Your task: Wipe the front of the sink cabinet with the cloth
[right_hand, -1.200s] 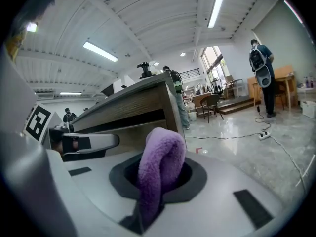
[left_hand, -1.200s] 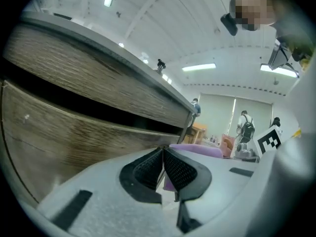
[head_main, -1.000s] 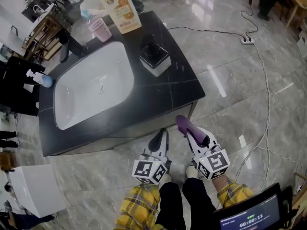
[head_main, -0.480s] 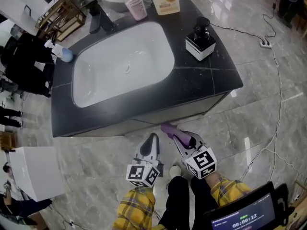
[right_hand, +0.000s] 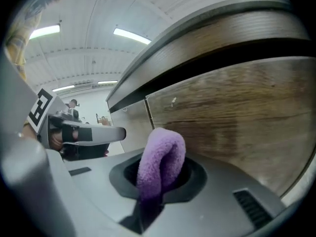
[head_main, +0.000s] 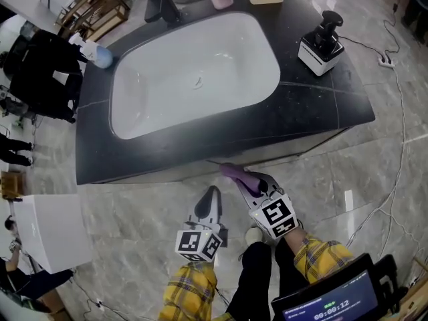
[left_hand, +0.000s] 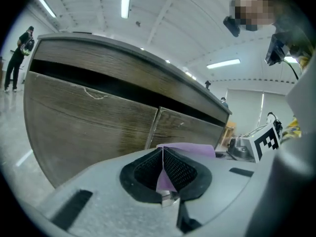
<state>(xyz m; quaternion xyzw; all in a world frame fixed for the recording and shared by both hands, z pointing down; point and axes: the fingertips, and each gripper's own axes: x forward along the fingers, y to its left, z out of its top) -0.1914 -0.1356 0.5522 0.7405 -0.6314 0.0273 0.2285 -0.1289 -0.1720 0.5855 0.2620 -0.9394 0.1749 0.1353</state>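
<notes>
- Cloth (right_hand: 162, 157) looks soft, light and floppy; right gripper (head_main: 249, 182) is clamped on its fold, which I'd judge the best hold.
- Left gripper (left_hand: 163, 174): jaws together.
- Cabinet (right_hand: 237, 122) close ahead.

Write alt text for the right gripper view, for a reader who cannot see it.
The right gripper holds a folded purple cloth in its jaws, close to the wooden cabinet front. The left gripper shows at the picture's left side.
</notes>
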